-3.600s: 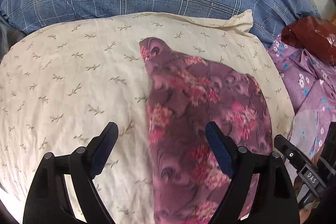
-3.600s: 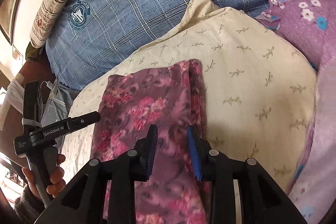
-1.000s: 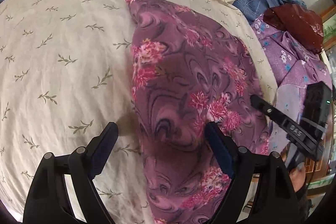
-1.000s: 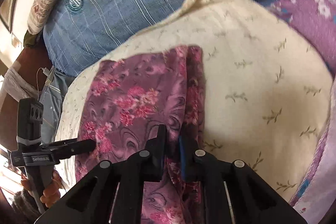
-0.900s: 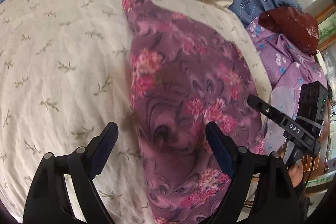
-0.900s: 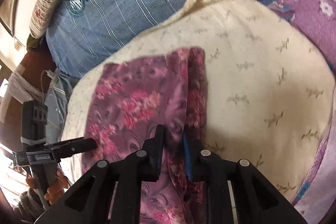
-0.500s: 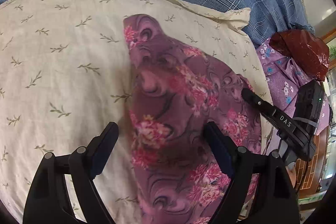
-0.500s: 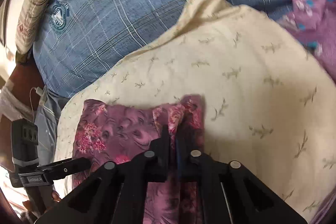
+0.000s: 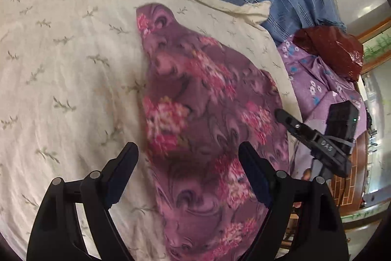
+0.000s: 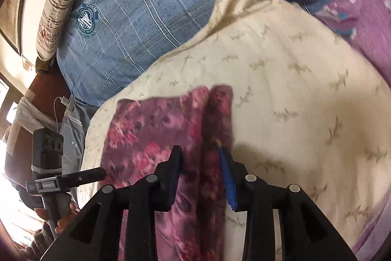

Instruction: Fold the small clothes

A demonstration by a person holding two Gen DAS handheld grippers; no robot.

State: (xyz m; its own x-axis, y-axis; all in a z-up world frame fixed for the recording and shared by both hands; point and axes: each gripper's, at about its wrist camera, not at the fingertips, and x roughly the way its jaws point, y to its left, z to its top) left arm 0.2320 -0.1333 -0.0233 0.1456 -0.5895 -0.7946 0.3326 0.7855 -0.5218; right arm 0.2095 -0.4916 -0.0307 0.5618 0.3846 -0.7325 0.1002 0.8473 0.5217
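2 grippers work over a cream pillow (image 9: 73, 60), where a purple floral garment (image 9: 207, 119) lies. Left gripper (image 9: 188, 160) gapes wide, empty; right gripper (image 10: 201, 160) straddles the garment's folded edge, jaws parted.

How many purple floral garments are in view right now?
2: the pink-rose garment lies on the cream pillow; the small-flower lilac one sits heaped beside the pillow. More may be hidden there.
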